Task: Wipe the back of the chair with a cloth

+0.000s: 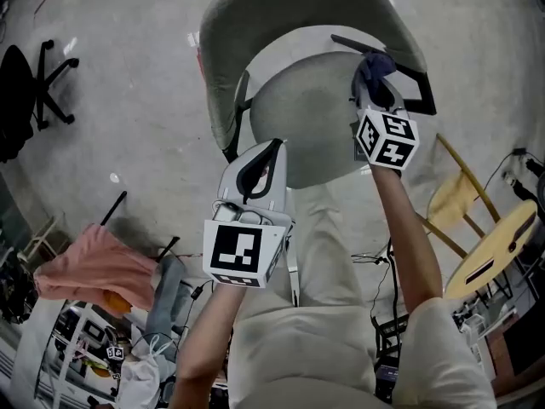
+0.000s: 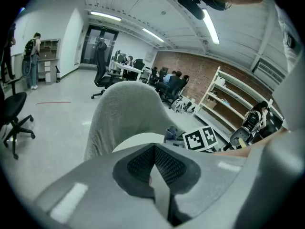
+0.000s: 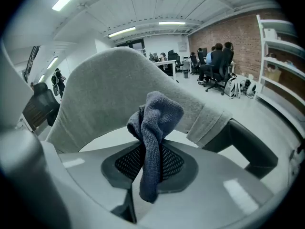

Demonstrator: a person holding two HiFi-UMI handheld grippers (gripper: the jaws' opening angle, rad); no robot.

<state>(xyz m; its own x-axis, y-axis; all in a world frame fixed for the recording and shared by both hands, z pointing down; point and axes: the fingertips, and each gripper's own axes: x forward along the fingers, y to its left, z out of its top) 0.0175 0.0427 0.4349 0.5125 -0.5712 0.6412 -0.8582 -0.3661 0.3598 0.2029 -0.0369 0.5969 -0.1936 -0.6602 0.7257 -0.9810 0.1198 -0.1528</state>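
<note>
From above, the grey upholstered chair shows its curved back and round seat. My right gripper is over the seat's right side near the black armrest, shut on a bunched blue cloth. In the right gripper view the cloth hangs from the right gripper, a little short of the chair back. My left gripper hovers by the seat's front edge. Its jaws are shut with nothing between them, and the left gripper faces the chair back.
A pink fabric lies over clutter at the lower left. A black office chair stands far left, and a wooden chair and round wooden table stand at the right. Shelving and seated people are farther off.
</note>
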